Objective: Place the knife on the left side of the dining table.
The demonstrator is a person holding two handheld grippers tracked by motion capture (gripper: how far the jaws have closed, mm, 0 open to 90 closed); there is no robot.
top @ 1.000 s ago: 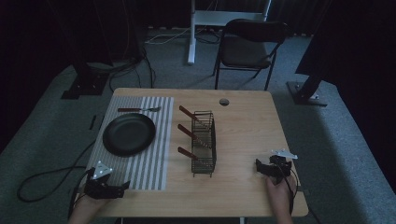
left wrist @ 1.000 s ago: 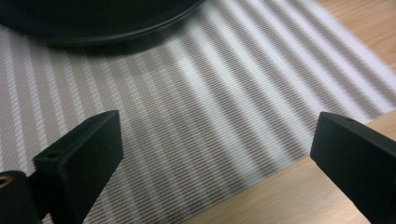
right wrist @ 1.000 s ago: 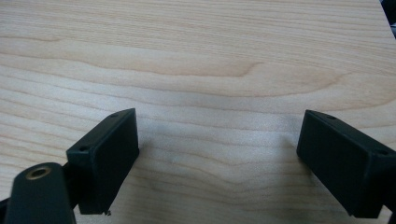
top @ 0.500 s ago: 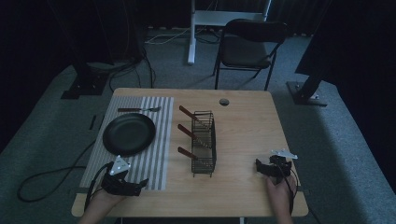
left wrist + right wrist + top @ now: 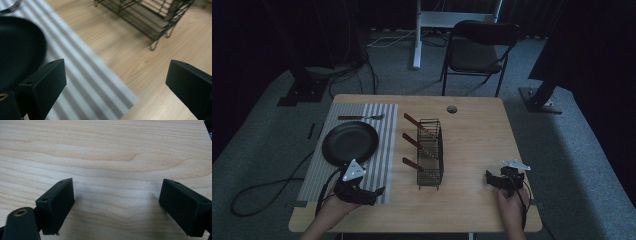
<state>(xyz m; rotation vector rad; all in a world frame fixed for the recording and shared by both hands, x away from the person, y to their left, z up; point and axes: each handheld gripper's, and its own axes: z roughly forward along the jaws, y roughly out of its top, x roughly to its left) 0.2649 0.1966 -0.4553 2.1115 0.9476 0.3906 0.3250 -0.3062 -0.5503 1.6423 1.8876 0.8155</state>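
Left gripper view crops the black pan (image 5: 17, 47) and wire rack (image 5: 150, 17).

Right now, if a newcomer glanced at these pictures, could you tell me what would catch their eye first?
Probably the black wire rack at the middle of the wooden table, with three brown-handled utensils sticking out of its left side. Next, the black pan on the striped mat at the left, with a fork lying beyond it. Near the front edge, the left gripper is over the mat's near corner and the right gripper is over bare wood, both open.
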